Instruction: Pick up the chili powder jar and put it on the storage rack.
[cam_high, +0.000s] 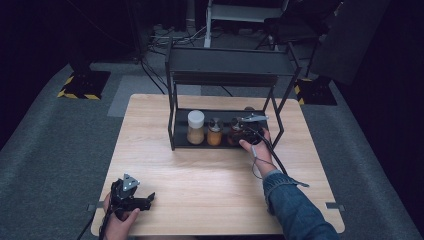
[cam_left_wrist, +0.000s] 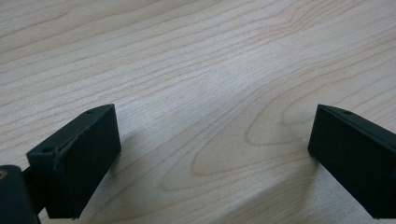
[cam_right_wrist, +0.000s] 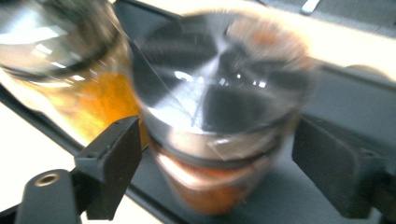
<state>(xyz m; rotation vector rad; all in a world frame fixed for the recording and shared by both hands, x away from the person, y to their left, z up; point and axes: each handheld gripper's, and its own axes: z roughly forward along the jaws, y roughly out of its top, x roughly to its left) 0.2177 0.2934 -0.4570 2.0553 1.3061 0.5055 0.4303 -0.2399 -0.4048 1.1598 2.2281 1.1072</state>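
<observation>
Light wood counter (cam_high: 200, 170) on grey carpet; dark room behind, cables and black-yellow floor bases past the far edge; black two-tier wire rack (cam_high: 176, 125) stands at the far middle of the counter.

Lower rack shelf holds three upright jars in a row: white-lidded jar (cam_high: 195, 127) at the left end, orange jar (cam_high: 215, 132) with metal lid in the middle, dark reddish jar (cam_right_wrist: 219, 140) at the right end, mostly hidden by the right hand in the high view.

Right gripper view is motion-blurred; contents of the reddish jar hard to read; its shiny lid faces up, long axis vertical; orange jar (cam_right_wrist: 84, 93) just beside it, cut off by the frame.

Right tongs (cam_right_wrist: 215, 172) wide, one jaw either side of the reddish jar, contact not clear.

Left tongs (cam_left_wrist: 210, 154) wide apart over bare wood, holding nothing, near the counter's near left corner (cam_high: 131, 196).
</observation>
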